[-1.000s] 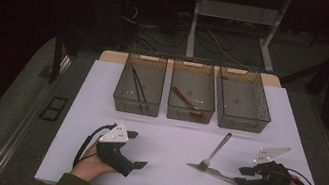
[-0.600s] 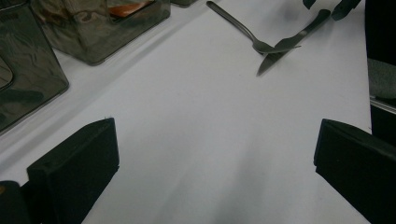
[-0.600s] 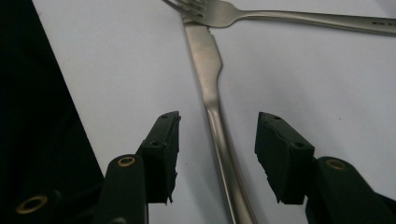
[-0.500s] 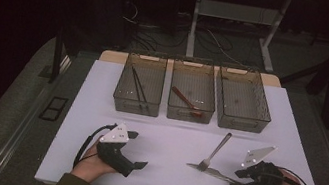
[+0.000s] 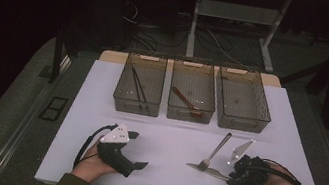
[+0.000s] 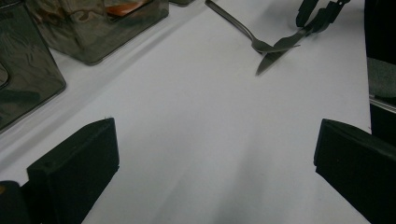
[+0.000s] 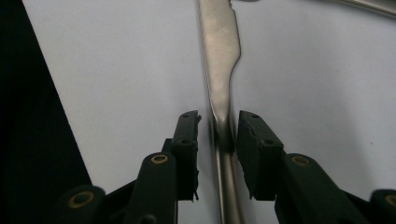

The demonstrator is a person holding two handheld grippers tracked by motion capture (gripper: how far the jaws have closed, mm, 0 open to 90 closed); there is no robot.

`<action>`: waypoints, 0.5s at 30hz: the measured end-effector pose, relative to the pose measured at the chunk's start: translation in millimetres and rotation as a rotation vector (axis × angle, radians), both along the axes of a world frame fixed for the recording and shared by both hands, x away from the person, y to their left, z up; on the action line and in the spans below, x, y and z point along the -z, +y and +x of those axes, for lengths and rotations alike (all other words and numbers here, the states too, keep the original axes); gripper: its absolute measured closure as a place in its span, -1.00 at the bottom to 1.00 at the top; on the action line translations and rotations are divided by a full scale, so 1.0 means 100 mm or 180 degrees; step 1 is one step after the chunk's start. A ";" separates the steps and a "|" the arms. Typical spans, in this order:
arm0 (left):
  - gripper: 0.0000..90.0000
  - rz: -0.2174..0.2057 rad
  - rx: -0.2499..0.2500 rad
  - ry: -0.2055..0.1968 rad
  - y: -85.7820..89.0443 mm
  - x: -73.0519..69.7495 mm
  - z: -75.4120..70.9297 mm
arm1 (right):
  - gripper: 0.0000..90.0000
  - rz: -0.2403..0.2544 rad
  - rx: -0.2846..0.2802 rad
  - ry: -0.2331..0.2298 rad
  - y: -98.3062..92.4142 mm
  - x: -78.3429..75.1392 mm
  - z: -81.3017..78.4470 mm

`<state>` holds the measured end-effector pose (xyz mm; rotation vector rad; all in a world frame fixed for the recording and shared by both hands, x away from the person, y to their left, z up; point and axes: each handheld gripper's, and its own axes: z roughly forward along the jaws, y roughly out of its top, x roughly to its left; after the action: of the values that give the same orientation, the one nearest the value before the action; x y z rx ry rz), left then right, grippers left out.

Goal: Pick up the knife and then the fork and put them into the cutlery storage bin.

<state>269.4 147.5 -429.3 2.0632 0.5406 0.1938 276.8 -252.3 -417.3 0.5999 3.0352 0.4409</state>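
Right gripper [image 7: 217, 128]: jaws just narrowing around knife [image 7: 220, 70] handle, one pad touching, slight gap at other. Left gripper [image 6: 212, 154]: wide open, holding nothing, resting over white table [image 6: 201, 130]

Knife [image 5: 205, 170] lies before 3 bins [image 5: 192, 98], its blade crossing the fork [image 5: 213, 153].

1. The knife [image 7: 219, 70] runs off the top and bottom edges of the right claw view, so its tip and handle end are cut off.
2. In the high view, the right claw [image 5: 231, 173] hides the knife's handle.
3. The red thing [image 5: 185, 99] in the middle bin [image 5: 189, 114] is too small to identify, perhaps a utensil.
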 end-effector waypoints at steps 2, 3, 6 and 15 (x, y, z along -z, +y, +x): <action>-1.00 0.0009 0.0009 -0.0002 0.00 0.00 0.00 | 0.60 -0.0045 -0.0046 0.0010 0.03 0.01 0.01; -1.00 0.0007 0.0008 -0.0001 0.00 0.00 0.00 | 0.62 -0.0074 -0.0031 0.0022 0.04 0.01 0.02; -1.00 0.0007 0.0009 -0.0001 0.00 0.00 0.00 | 0.66 -0.0165 -0.0091 0.0020 0.08 0.03 0.03; -1.00 0.0014 0.0015 0.0003 -0.01 0.01 0.00 | 0.67 -0.0434 -0.0198 0.0025 0.20 0.02 0.04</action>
<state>269.4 146.1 -430.2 2.0689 0.5364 0.1914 281.1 -232.3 -419.4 0.5026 3.0661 0.2305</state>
